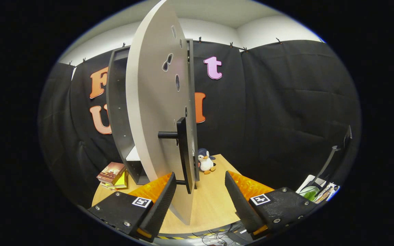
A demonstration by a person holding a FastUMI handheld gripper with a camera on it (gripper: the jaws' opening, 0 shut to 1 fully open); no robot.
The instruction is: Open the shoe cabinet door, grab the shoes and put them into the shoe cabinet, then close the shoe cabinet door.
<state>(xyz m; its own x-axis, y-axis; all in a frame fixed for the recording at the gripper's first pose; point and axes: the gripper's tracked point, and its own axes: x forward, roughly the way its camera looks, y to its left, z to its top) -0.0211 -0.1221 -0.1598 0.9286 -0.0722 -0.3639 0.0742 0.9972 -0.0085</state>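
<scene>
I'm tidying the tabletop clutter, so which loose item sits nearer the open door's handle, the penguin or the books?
The penguin toy, standing just beyond the door handle. The stacked books lie on the cabinet's far side. The gripper is open.

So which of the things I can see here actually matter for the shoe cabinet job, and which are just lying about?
For the job:
- shoe cabinet, standing on the table
- its door, swung open, edge-on to the camera
- door handle, between the fingers
- gripper, open, not pressing on anything

Lying about:
- toy penguin beyond the door
- stack of books beside the cabinet
- cables below the table edge
</scene>
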